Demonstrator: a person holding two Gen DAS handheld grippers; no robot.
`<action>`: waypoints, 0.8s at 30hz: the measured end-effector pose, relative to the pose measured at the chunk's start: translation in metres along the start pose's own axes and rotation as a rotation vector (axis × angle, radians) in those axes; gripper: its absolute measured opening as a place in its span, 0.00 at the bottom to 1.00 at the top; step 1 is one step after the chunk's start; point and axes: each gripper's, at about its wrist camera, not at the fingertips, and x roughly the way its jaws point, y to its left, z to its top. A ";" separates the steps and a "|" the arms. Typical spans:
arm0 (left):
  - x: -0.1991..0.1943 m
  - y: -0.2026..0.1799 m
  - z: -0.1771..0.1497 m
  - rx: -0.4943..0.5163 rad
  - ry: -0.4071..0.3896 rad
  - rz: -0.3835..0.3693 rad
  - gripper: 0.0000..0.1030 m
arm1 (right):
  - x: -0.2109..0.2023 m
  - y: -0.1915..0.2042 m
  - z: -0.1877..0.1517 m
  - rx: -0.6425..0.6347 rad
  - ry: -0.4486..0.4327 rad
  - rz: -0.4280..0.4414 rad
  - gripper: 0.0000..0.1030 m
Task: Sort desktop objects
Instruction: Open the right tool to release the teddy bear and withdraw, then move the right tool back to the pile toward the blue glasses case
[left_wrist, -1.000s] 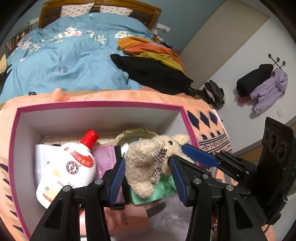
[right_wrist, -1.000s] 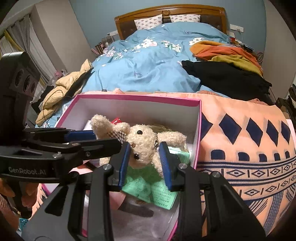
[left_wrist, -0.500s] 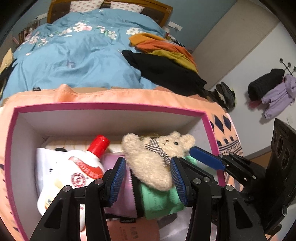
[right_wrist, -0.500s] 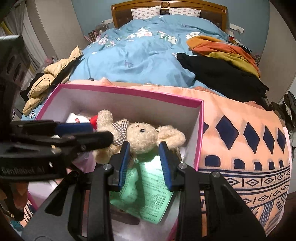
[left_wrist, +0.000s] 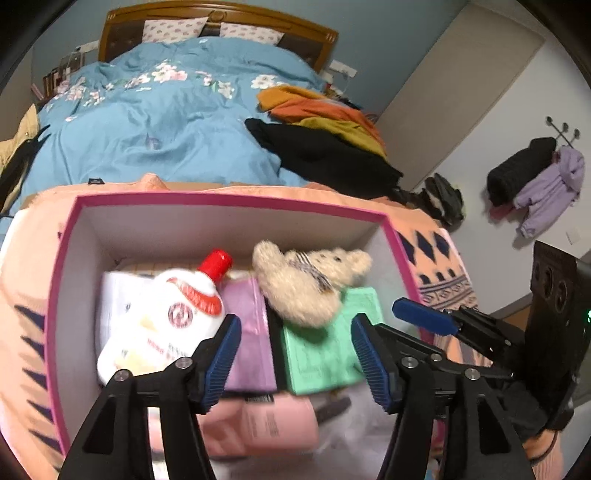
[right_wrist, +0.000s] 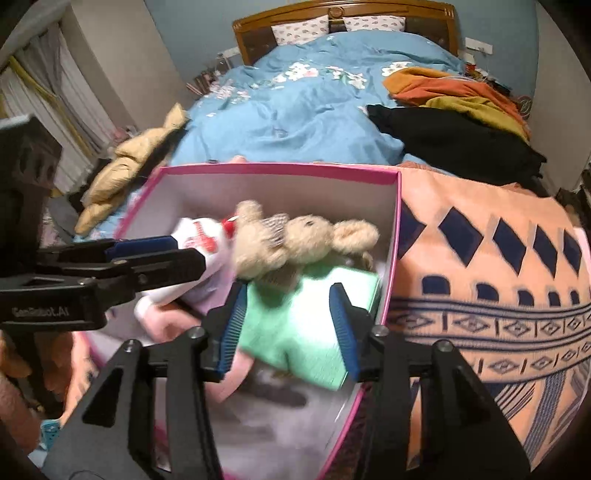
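Teddy (left_wrist: 306, 284) in box (left_wrist: 229, 201), prob. loose.

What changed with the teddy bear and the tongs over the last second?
The teddy bear was let go: both tongs, left and right, opened and drew back, leaving it lying on the green packet. The pink box and bottle stayed put.

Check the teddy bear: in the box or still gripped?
In the box: teddy bear lies on the green booklet, both grippers open.
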 end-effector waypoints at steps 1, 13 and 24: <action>-0.007 -0.002 -0.006 0.007 -0.009 -0.005 0.66 | -0.009 0.001 -0.004 0.005 -0.009 0.028 0.51; -0.082 -0.023 -0.106 0.129 0.030 -0.051 0.68 | -0.124 0.019 -0.071 0.036 -0.104 0.274 0.65; -0.119 0.008 -0.216 -0.019 0.109 -0.001 0.68 | -0.176 0.038 -0.143 0.061 -0.075 0.342 0.67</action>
